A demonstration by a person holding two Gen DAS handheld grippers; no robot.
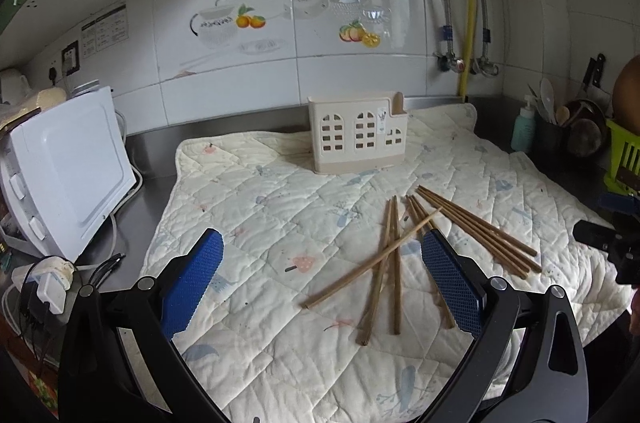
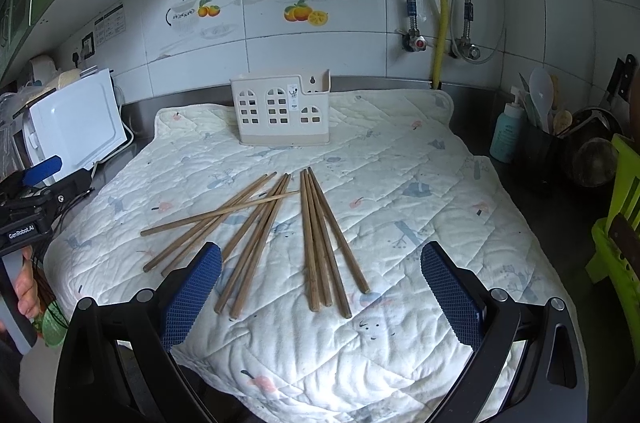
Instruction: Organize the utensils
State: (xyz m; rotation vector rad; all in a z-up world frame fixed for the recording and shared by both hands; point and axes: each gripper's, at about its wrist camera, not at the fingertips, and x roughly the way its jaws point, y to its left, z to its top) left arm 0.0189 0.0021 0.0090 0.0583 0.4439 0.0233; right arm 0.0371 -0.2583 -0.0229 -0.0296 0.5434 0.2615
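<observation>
Wooden chopsticks (image 2: 280,231): loose, fanned on quilted mat (image 2: 420,183), some crossed, perhaps nine. Cream utensil holder (image 2: 282,115): upright behind, seemingly empty, awaiting sorting. Left gripper (image 1: 320,275), right gripper (image 2: 320,287): spread wide, holding nothing, poised for pickup.

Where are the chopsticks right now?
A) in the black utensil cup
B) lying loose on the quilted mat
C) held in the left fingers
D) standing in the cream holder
B: the chopsticks lie scattered flat on the quilted mat, in front of the cream holder, which shows none inside.
</observation>
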